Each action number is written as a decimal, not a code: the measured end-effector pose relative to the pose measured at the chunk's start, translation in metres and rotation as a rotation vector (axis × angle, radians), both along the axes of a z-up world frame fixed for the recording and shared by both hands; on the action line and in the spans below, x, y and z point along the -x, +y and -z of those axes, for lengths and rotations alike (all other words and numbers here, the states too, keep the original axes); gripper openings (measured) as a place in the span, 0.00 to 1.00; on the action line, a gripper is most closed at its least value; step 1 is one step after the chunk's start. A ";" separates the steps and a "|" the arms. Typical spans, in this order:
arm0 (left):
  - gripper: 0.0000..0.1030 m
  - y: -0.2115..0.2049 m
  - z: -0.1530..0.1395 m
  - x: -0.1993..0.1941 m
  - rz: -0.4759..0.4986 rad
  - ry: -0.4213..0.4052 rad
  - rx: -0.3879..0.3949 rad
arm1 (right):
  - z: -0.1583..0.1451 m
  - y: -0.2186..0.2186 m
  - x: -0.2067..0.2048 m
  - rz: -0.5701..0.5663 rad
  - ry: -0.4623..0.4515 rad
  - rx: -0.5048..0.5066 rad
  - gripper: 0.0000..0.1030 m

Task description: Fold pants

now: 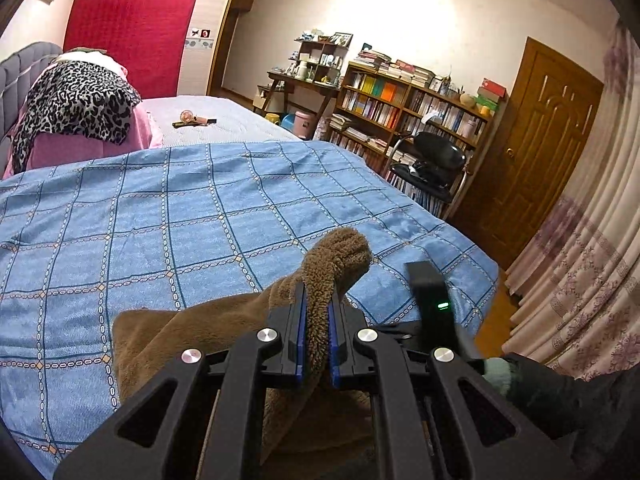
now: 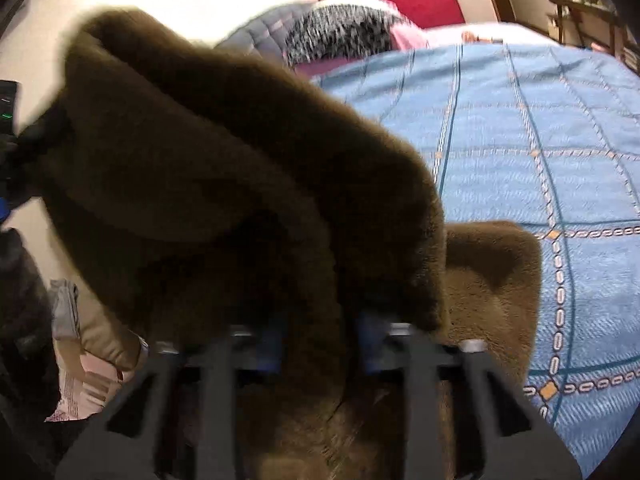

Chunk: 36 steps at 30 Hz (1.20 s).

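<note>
The brown fleece pants (image 1: 192, 340) lie partly on the blue checked bedspread (image 1: 160, 216) at the near edge of the bed. My left gripper (image 1: 318, 312) is shut on a bunched fold of the pants, which sticks up past the fingertips. In the right wrist view, my right gripper (image 2: 320, 344) is shut on another part of the pants (image 2: 224, 168), lifted and draped in a big fold in front of the camera. The view is motion-blurred. Part of the pants rests on the bedspread (image 2: 540, 140) to the right. The right gripper's body (image 1: 432, 296) shows beside the left one.
A pink cover with a leopard-print cloth (image 1: 80, 104) lies at the bed's far left. Small items (image 1: 194, 119) sit on the far bed. A bookshelf (image 1: 408, 112), a black chair (image 1: 432, 164) and a wooden door (image 1: 540, 140) stand right; curtains (image 1: 580, 280) hang nearby.
</note>
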State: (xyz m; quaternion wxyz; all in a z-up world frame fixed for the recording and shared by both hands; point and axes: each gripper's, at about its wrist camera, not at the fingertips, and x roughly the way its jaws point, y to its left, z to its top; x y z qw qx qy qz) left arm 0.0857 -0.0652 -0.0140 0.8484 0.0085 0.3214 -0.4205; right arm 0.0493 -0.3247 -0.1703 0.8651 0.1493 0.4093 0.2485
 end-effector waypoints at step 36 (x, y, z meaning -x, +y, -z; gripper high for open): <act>0.13 -0.093 0.147 0.053 0.335 0.220 -0.223 | 0.006 -0.119 0.062 0.275 0.001 -0.347 0.48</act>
